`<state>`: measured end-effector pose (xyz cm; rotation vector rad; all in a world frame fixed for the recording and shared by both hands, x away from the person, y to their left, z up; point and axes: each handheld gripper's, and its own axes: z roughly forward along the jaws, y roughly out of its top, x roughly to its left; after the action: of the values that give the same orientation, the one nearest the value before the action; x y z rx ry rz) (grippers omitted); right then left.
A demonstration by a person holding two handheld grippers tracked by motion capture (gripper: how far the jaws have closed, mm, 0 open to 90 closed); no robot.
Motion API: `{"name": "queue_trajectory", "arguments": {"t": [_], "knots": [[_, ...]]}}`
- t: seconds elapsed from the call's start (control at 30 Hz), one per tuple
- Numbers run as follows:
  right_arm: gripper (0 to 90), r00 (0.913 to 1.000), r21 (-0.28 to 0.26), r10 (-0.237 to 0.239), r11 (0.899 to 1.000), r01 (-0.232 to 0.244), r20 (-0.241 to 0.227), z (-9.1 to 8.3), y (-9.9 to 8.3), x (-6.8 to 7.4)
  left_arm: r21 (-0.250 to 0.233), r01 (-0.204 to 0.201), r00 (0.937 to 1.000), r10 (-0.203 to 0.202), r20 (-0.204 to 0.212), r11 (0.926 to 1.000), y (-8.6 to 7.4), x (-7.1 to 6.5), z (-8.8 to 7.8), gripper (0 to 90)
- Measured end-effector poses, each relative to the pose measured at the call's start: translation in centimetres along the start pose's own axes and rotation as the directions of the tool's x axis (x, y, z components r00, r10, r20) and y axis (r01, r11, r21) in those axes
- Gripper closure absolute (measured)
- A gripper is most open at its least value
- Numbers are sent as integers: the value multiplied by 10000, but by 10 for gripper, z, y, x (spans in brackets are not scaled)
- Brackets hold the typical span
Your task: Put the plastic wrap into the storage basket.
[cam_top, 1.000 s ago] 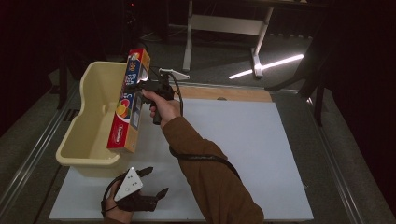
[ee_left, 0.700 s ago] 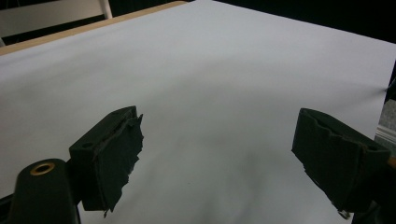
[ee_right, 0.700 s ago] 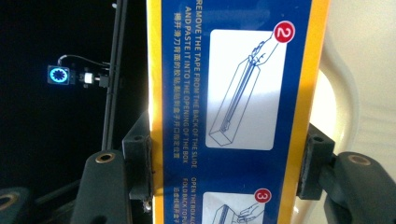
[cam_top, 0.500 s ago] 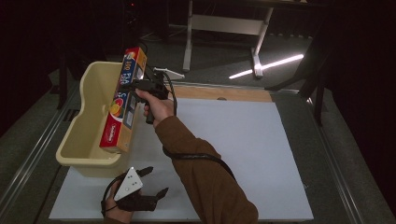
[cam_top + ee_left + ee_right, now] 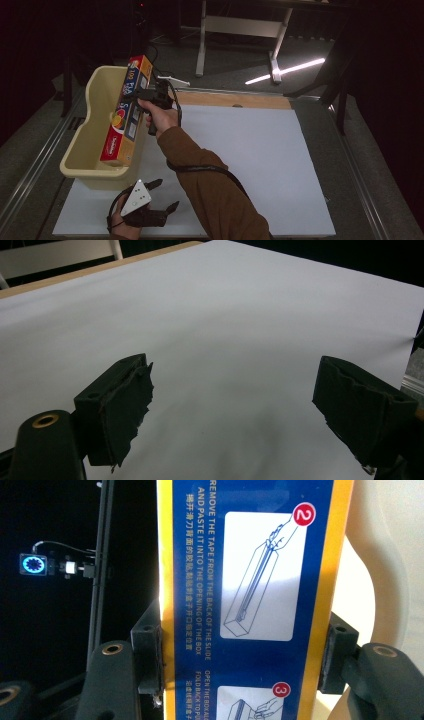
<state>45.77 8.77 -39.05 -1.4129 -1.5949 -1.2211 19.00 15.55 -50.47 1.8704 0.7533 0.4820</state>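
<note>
A long blue, yellow and orange foil box (image 5: 125, 115) hangs over the right side of the cream plastic tub (image 5: 90, 135), its lower end down by the tub's near right corner. My right gripper (image 5: 142, 96) is shut on the box at mid-length. In the right gripper view both pads press the sides of the foil box (image 5: 250, 600), with the tub's pale wall (image 5: 385, 570) behind it. My left gripper (image 5: 165, 195) rests low at the white sheet's near left, jaws open. The left gripper view shows its fingers (image 5: 125, 405) spread wide over bare white sheet (image 5: 225, 330).
The white sheet (image 5: 250, 150) covers most of the table, with a wooden strip (image 5: 235, 99) at its far edge. A black cable (image 5: 205, 170) trails from the right gripper along the sleeve. Metal rails run down both table sides. A desk frame (image 5: 240, 30) stands behind.
The right hand has carried the box to the left, from above the tub's right rim to over the tub's inside. The left gripper has stayed in place.
</note>
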Motion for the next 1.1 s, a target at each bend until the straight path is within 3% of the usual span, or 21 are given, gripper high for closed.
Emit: {"name": "queue_trajectory", "arguments": {"t": [0.63,1.1], "knots": [[377,9982,88,-281,9996,277,525,17,-6,5,8,-21,10000,21,7,10000,0,1,0,154],[374,9959,24,-22,10000,20,899,26,-10,4,-41,41,10000,-41,-5,10000,0,1,-1,154]]}}
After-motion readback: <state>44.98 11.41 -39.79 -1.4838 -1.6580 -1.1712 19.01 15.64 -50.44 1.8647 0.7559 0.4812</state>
